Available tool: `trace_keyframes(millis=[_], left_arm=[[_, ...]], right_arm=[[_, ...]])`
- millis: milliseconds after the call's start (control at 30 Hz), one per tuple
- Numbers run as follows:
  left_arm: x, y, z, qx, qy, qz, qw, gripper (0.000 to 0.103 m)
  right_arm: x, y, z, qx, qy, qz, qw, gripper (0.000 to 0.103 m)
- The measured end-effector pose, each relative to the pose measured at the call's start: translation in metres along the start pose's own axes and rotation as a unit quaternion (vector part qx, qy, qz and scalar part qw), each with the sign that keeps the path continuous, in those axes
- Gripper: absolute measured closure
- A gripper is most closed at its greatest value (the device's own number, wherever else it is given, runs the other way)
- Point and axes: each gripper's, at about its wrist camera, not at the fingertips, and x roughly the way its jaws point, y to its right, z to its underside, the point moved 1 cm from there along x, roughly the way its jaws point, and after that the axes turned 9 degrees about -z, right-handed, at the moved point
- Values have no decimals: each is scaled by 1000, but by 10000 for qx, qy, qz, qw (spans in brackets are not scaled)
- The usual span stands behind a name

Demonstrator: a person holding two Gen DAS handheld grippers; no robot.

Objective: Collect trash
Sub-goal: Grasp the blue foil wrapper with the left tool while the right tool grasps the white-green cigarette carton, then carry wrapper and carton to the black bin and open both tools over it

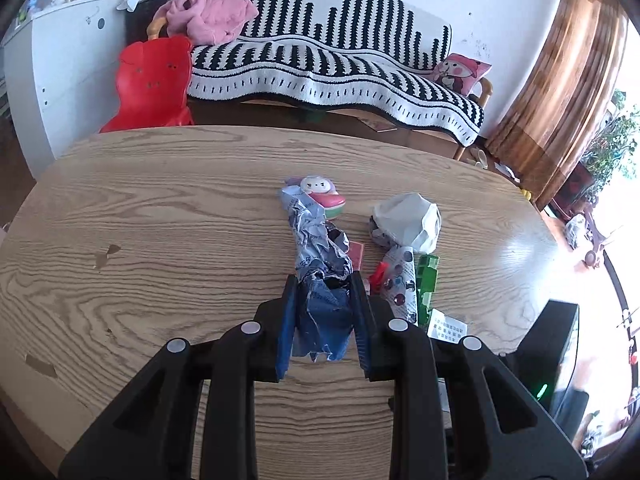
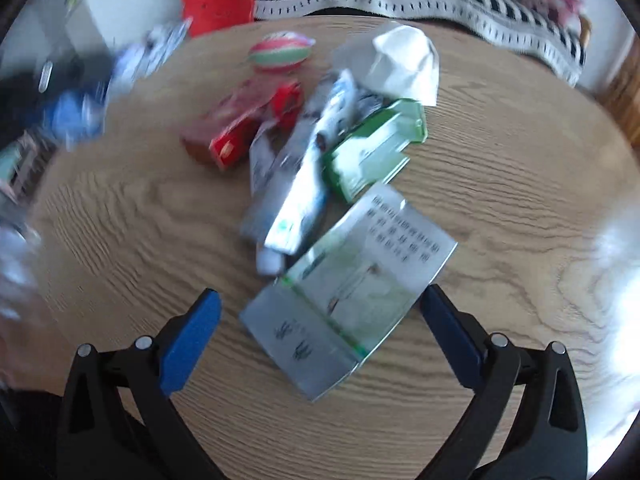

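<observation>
My left gripper (image 1: 324, 280) is shut on a crumpled blue-grey wrapper (image 1: 318, 248) and holds it above the wooden table (image 1: 160, 220). My right gripper (image 2: 320, 304) is open, its jaws on either side of a flat grey-and-white box (image 2: 344, 300) lying on the table. Beyond that box lie a silver tube (image 2: 308, 184), a green box (image 2: 372, 152), red wrappers (image 2: 248, 120) and a crumpled white paper (image 2: 404, 64). The right wrist view is blurred by motion. The white paper (image 1: 408, 216) and the green box (image 1: 426, 280) also show in the left wrist view.
A pink-and-green toy (image 1: 324, 196) lies at the far end of the trash pile. A striped sofa (image 1: 340, 64) and a red chair (image 1: 152, 80) stand beyond the table. A black box (image 1: 548, 344) stands to the right of the table.
</observation>
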Motion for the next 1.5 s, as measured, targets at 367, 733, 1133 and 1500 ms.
trace_keyframes(millis=[367,733,1133,1500], left_arm=[[-11,31,7,295,52,73,9995,78],[-26,144,40,1199,-65,665,9905,78],[-57,347,162,2788,-443,1897,9404,78],[-53,437,242,3546,-811,2357,9012,78]], right_arm=[[-38,43,29,646,250,-29,9976,40],[-133,141,92,1247,773,246,9889,40],[-222,296,253,2671,1054,870,9539,39],[-201,351,338,3590,370,294,9321,39]])
